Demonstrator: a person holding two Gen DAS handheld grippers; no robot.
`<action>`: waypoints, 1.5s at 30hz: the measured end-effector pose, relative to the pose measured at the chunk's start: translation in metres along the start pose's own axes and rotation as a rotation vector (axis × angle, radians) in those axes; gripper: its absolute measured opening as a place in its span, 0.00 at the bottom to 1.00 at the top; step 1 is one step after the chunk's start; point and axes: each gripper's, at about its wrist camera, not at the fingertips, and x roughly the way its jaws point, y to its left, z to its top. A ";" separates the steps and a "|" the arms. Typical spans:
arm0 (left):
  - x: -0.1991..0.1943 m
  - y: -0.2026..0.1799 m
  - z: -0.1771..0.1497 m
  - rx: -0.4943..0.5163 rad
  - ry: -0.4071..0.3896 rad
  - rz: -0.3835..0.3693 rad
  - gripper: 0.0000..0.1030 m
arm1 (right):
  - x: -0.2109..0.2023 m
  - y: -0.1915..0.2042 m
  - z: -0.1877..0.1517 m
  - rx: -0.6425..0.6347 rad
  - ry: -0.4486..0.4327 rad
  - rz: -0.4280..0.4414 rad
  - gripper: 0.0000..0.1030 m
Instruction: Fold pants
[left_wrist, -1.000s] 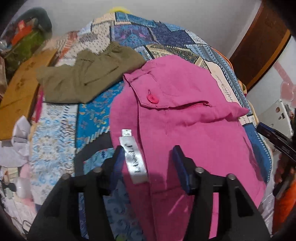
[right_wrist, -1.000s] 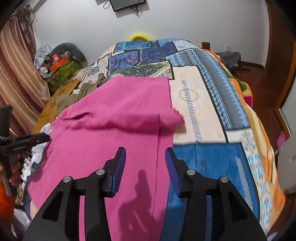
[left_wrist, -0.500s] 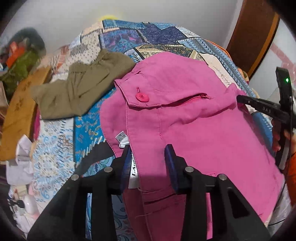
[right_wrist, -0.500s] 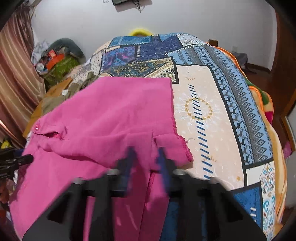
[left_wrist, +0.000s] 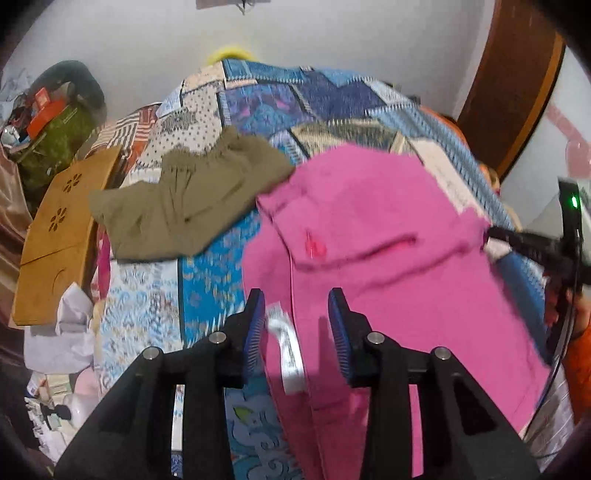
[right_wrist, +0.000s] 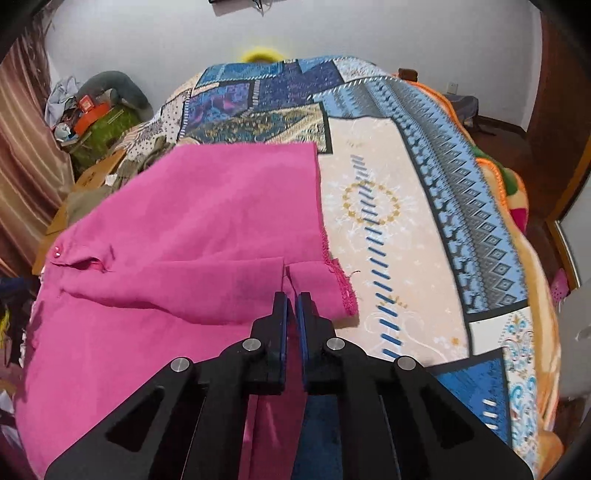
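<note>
My right tool (right_wrist: 291, 295) is pinched nearly closed on a fold of the pink pants (right_wrist: 184, 240), gripping the cloth at the slit near the hem, where a small flap lies folded back toward me. The pants lie spread across the patterned blanket (right_wrist: 388, 221) on the bed, their far edge straight and their right edge running beside the cream panel with the blue dashes. My left tool (left_wrist: 295, 317) stands wide over the waistband end of the pants (left_wrist: 369, 229), with the white label (left_wrist: 288, 347) lying between its fingers; whether a pad touches the cloth I cannot tell, as this view is blurred. A pink button (left_wrist: 314, 247) sits on the flap just beyond, above a pocket opening. In the left view my right tool (left_wrist: 532, 243) shows at the right edge, meeting the pants' far corner. Olive shorts (left_wrist: 188, 206) lie crumpled on the blanket to the left, one corner touching the pants. A wooden board (left_wrist: 62, 229) leans beside the bed.
</note>
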 end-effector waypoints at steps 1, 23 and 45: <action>0.002 0.002 0.006 -0.007 -0.002 0.002 0.35 | -0.003 0.000 0.001 0.000 -0.006 -0.001 0.06; 0.072 -0.006 0.029 -0.010 0.044 0.037 0.05 | 0.041 -0.002 0.010 -0.006 0.045 -0.004 0.08; 0.062 0.050 0.087 -0.084 0.016 0.012 0.30 | -0.033 -0.021 0.049 -0.013 -0.141 -0.019 0.44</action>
